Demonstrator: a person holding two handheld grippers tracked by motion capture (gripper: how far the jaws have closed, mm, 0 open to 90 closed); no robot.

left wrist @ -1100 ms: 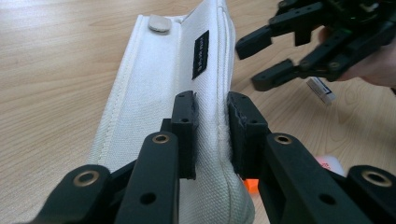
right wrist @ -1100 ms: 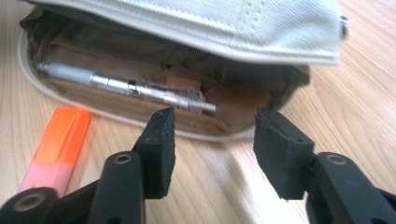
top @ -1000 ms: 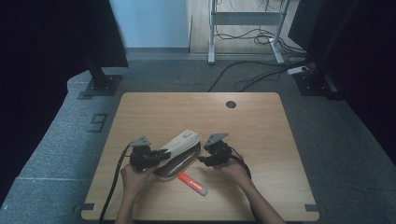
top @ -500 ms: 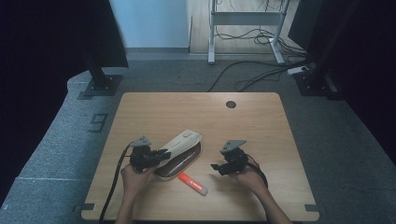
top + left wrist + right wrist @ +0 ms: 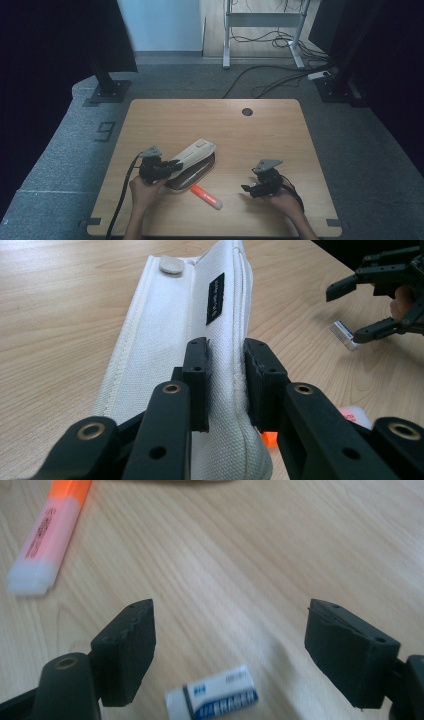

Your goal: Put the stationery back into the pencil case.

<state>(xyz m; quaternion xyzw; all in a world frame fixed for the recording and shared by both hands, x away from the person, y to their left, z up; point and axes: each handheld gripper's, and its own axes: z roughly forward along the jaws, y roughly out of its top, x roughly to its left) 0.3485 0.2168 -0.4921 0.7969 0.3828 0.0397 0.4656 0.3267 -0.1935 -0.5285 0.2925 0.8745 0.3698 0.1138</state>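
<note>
High view: a wooden table (image 5: 165, 120) with a person's forearms coming in from the bottom edge, one gripper in each hand.
Left gripper (image 5: 172, 166): at the lower left of the table, jaws clamped on the near end of a white pouch (image 5: 192, 154).
Pouch: lies slanting up and to the right from that gripper; a dark flap or opening shows along its right side.
Left gripper view: the two black pads pinch a raised fold of the pouch's (image 5: 170, 335) fabric; a grey snap and a small black label sit farther up it.
Marker (image 5: 205, 196): orange and white, flat on the table just below the pouch's open side, between the two hands.
Right gripper (image 5: 245, 188): at the lower right, well apart from the pouch; its jaws have just been opening and now stand wide, pads pressing on nothing.
Eraser (image 5: 218, 698): white with a blue sleeve, flat on the wood between and just ahead of the right gripper's (image 5: 227, 645) spread jaws, touching neither.
Right gripper view: the marker (image 5: 47, 535) lies off to the upper left.
Far off in the left gripper view: the right gripper (image 5: 357, 310) hangs open above the eraser (image 5: 345, 335).
</note>
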